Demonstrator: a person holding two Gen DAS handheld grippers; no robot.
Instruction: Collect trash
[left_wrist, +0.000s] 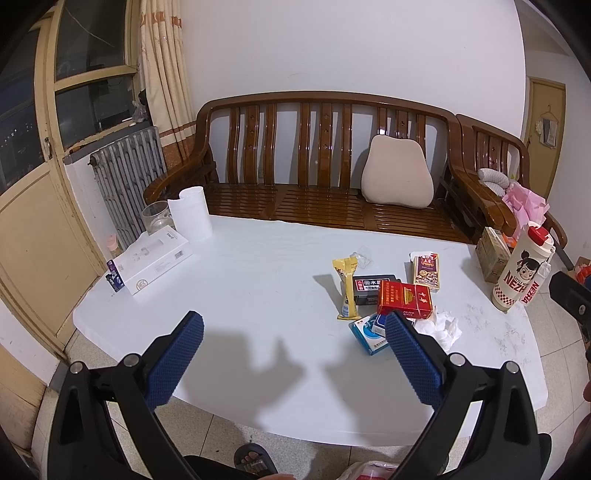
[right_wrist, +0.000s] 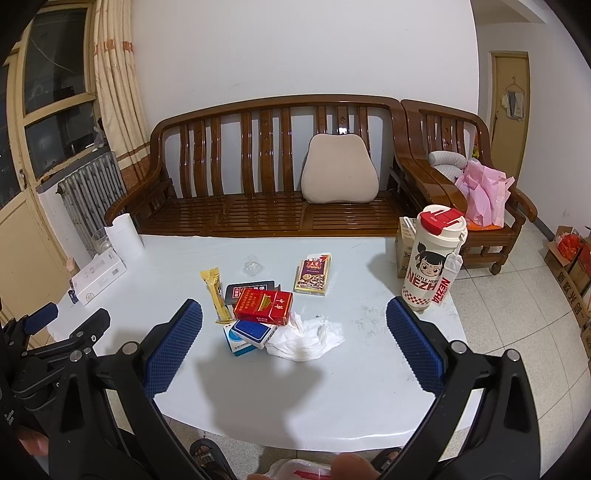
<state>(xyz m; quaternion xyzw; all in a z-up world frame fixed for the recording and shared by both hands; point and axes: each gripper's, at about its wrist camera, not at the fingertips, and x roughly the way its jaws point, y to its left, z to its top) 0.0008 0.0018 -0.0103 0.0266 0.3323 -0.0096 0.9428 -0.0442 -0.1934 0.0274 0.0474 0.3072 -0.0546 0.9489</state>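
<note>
Tissue (right_wrist: 306, 339) (blue box (right_wrist: 246, 338) half-hidden beside) between open right gripper (right_wrist: 294, 334) fingers.

The right gripper (right_wrist: 294, 319) is hovering wide open above the table (right_wrist: 369, 387), framing a crumpled tissue (right_wrist: 310, 341) and red cigarette pack (right_wrist: 264, 301).

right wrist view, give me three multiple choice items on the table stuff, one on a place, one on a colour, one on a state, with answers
1. Where is the crumpled tissue?
A. just right of the red cigarette pack
B. on the bench
C. inside the tumbler

2. What colour is the tumbler's lid?
A. green
B. red
C. black

3. How is the right gripper?
A. shut on the tissue
B. shut on the pack
C. open, holding nothing

Answers: 1 A, the tissue lies by the pack's right end. 2 B, the cap is red. 3 C, the blue pads stand wide apart above the table.
</note>
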